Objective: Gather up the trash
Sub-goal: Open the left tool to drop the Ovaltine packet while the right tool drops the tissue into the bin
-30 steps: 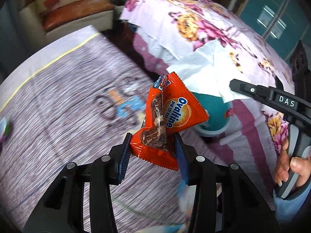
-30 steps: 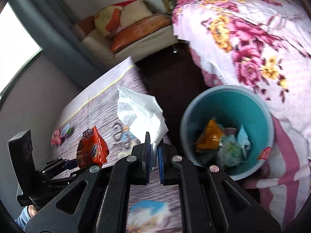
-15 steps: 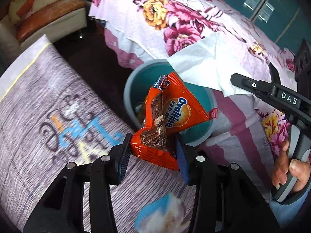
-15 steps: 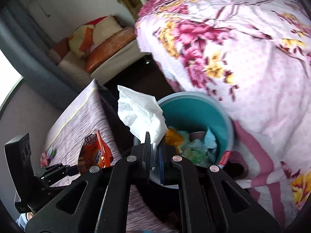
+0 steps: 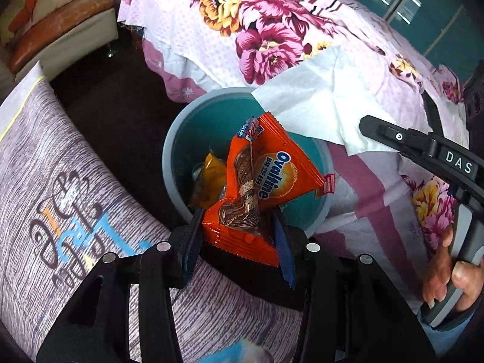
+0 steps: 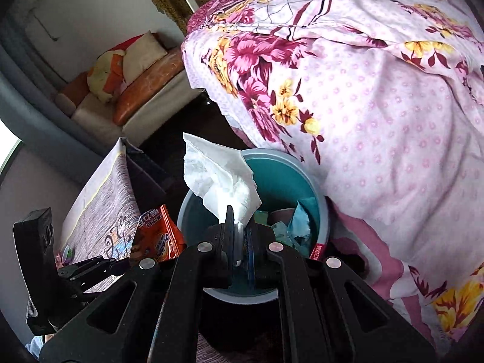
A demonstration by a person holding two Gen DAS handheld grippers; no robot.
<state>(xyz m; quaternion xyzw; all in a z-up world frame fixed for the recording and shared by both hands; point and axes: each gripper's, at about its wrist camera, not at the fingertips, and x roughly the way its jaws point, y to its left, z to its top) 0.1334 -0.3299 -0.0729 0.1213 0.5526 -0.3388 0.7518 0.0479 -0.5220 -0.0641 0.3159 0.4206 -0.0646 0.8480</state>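
Left wrist view: left gripper (image 5: 239, 233) clenched on wrapper (image 5: 266, 175), long axis upright, directly over bin (image 5: 181, 139); right gripper (image 6: 239, 236) pinching tissue (image 6: 217, 175) above same bin, equally near.

The orange snack wrapper (image 5: 266, 178) carries the brand "Ovaltine" in white letters on a blue band, with small Chinese characters beside it that are too small to read. A blue tab at the wrapper's top corner has print too small to make out. To the right of the wrapper, the black right gripper (image 5: 375, 130) bears "DAS" in white. Left of the wrapper, the tablecloth (image 5: 60, 211) shows ornate lettering that cannot be read.
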